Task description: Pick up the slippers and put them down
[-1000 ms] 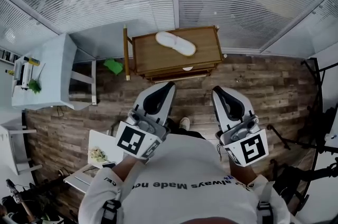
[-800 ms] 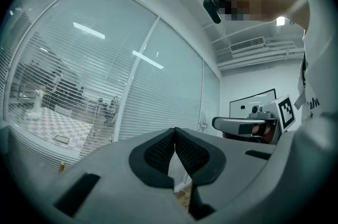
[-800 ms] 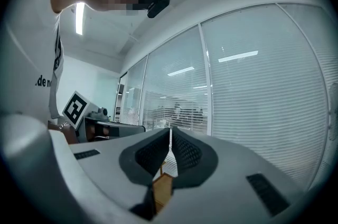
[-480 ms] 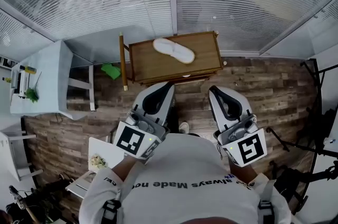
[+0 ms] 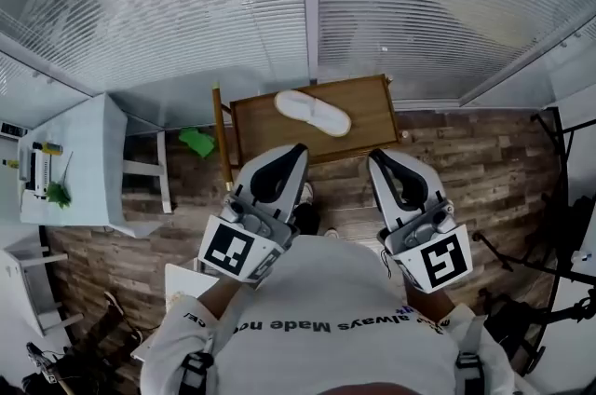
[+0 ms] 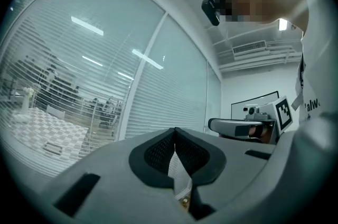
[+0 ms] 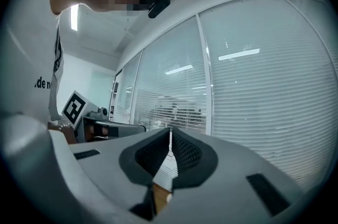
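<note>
Evidently short of reach, the person carries the left gripper (image 5: 291, 153) and right gripper (image 5: 380, 160) level before the body, fingers (image 6: 156, 152) clenched on nothing, probably only in transit, while one white slipper (image 5: 313, 113) lies flat on the wooden tabletop (image 5: 372, 109) ahead, beside the blinds (image 5: 419, 2).

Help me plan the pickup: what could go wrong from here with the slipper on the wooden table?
1. The left gripper and right gripper are both shut. Arriving that way could shove the white slipper instead of grasping it.
2. The slipper lies toward the far side of the wooden table, next to the blinds, so a push might drop it behind.
</note>
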The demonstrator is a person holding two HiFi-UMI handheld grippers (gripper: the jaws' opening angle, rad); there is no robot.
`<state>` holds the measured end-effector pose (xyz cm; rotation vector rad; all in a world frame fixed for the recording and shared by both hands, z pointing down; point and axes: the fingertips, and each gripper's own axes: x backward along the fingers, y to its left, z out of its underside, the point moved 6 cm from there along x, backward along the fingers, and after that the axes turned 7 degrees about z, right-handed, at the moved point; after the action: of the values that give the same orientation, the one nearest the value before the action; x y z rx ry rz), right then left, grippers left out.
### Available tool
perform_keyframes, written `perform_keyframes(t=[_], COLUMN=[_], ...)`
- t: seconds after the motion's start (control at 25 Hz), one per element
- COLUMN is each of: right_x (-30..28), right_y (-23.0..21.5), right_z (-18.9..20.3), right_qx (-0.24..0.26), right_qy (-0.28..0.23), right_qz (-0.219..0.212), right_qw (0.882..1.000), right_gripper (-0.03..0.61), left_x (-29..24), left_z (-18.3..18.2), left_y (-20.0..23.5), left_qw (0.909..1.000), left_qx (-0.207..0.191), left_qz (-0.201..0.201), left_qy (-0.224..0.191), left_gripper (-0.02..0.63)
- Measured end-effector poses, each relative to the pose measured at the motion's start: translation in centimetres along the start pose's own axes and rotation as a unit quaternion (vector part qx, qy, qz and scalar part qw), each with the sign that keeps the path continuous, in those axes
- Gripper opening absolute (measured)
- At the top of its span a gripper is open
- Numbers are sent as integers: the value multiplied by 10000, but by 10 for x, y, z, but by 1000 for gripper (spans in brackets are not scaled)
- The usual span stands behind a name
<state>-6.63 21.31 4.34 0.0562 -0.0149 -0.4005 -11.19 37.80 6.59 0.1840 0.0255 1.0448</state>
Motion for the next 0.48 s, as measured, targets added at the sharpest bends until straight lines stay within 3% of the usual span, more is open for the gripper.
perform_keyframes(t=[0.48], right_x=[-92], right_y=[-9], right_z=[-6], right_qx=[24], right_qy=[-48], right_qz=[179], right_qw=[9998], right_gripper=[18], left_x=[-23], left_z=[-16], left_y=[88], left_qw=[9997], left_qx=[32], left_qz=[236], left_qy=[39], left_gripper=[12])
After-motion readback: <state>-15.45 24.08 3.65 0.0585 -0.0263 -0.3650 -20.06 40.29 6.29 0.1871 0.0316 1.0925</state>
